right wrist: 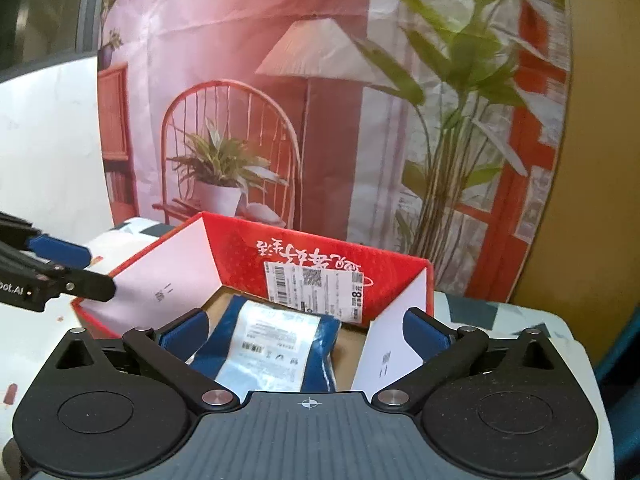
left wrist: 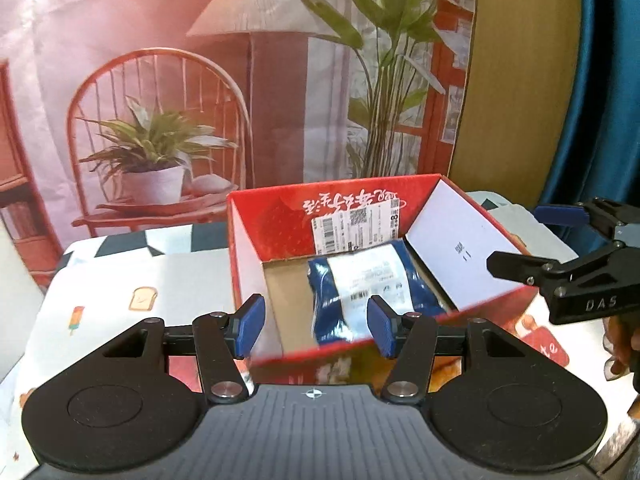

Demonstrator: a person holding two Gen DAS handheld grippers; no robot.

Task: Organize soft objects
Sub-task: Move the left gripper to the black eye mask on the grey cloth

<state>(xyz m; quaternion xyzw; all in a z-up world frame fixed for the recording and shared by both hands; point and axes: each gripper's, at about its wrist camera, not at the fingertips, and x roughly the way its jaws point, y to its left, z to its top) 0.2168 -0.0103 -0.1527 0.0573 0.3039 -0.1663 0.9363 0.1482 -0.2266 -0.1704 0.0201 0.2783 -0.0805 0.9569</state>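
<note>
Red box (left wrist: 256, 236) holds blue parcel (left wrist: 372, 280); left claw (left wrist: 316, 326), right claw (right wrist: 306, 330) both spread, empty.

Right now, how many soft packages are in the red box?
1: a blue package with a white label lies on the floor of the red box, toward its right side. Nothing else shows inside, though the near wall hides some floor.

Left tool (left wrist: 316, 326) black linkage arms, blue ribbed pads (left wrist: 250, 326), silver screws, ridged grey base
</note>
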